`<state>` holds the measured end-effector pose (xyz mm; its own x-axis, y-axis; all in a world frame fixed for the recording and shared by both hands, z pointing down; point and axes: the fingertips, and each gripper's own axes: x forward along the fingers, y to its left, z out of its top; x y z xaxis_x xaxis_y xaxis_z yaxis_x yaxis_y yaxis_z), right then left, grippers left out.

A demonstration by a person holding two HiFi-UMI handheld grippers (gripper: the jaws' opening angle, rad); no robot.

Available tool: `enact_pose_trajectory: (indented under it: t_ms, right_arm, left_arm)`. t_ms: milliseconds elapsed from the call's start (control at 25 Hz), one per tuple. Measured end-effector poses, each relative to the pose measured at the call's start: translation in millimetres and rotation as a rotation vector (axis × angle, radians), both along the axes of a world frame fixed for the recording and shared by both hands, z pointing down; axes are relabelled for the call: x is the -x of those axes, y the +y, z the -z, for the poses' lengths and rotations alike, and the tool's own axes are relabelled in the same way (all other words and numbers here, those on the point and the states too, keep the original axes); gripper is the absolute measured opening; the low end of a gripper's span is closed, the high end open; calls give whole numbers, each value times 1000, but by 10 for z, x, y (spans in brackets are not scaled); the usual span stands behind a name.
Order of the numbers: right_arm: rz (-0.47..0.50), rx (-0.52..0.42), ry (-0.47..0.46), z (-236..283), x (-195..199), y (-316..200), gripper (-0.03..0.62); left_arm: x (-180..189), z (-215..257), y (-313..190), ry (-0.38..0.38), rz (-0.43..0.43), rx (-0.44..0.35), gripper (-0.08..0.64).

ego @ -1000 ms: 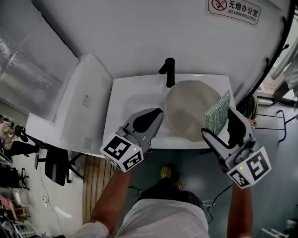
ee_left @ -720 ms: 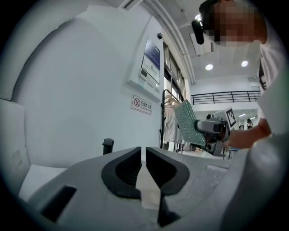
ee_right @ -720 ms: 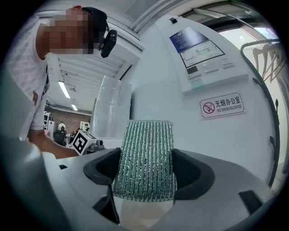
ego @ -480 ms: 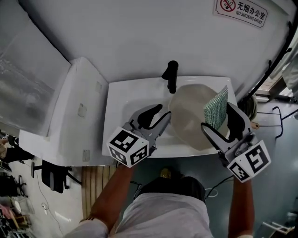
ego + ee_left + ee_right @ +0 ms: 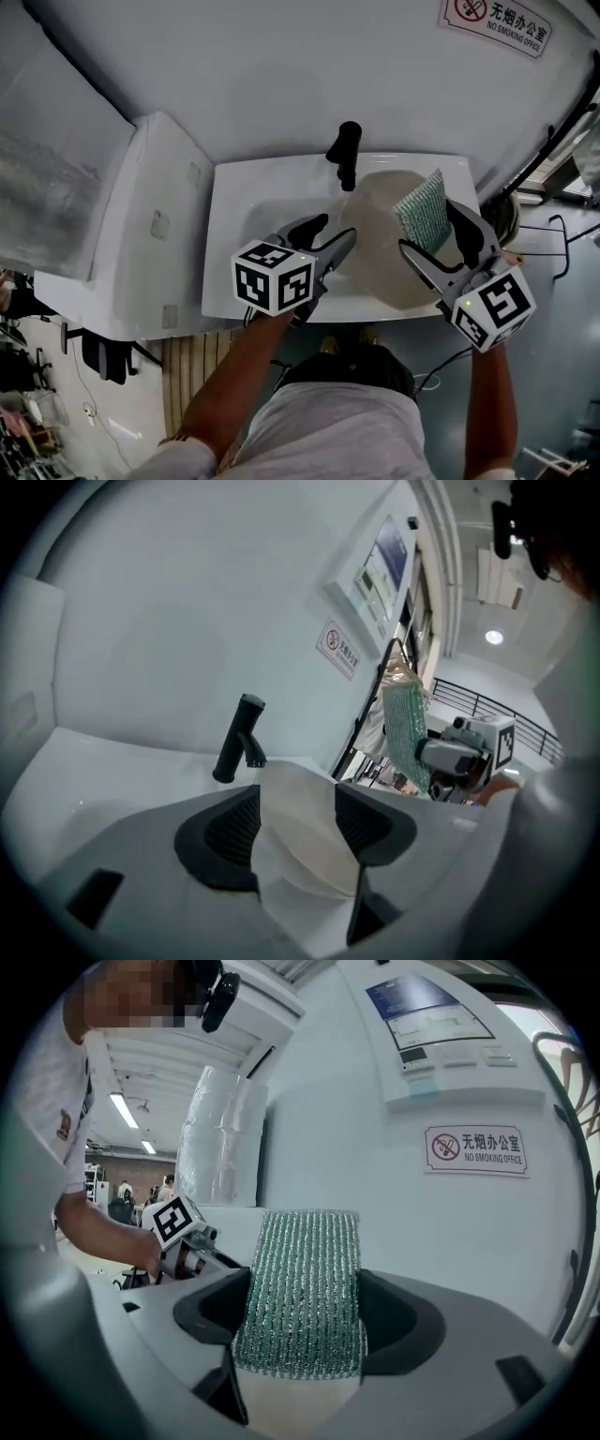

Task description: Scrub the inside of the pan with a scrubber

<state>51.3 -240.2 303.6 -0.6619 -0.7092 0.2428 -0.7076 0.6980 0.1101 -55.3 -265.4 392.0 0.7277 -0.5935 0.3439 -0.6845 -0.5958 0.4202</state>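
The right gripper [image 5: 429,227] pinches the green scrubber [image 5: 419,206] above the pan [image 5: 375,267]. The left gripper [image 5: 334,231] gapes at the rim (ungripped). Next: steady the pan, lower the scrubber inside.

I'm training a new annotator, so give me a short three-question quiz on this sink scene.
1. True or false: the right gripper is clamped on the green scrubber.
2. What lies in the white sink? A) a kettle B) the beige pan C) a cutting board
3. Fill in: the left gripper holds its jaws ____, with the pan's rim showing in the gap.
Key: 1 true; 2 B; 3 apart.
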Motion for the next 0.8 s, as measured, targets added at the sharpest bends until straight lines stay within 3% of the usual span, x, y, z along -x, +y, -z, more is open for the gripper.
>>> enact_pose_trajectory:
  t_ms: [120,320,600,800]
  right_arm:
    - [14,35,51,-172,-2,-94,354]
    - [20,158,89,-560,-9,-239,354]
    - [-8,320,143,-1095,-2,-391,354]
    - [-44,380,165,-1275,15,-511,354]
  left_arm:
    - [-49,-140,-49,23,32,104,245]
    - [-90,-372,-85,-8,57,210,245]
    - [-123,-569,-49,-47,58,275,245]
    - [-186,-652,-50,-80,43,303,245]
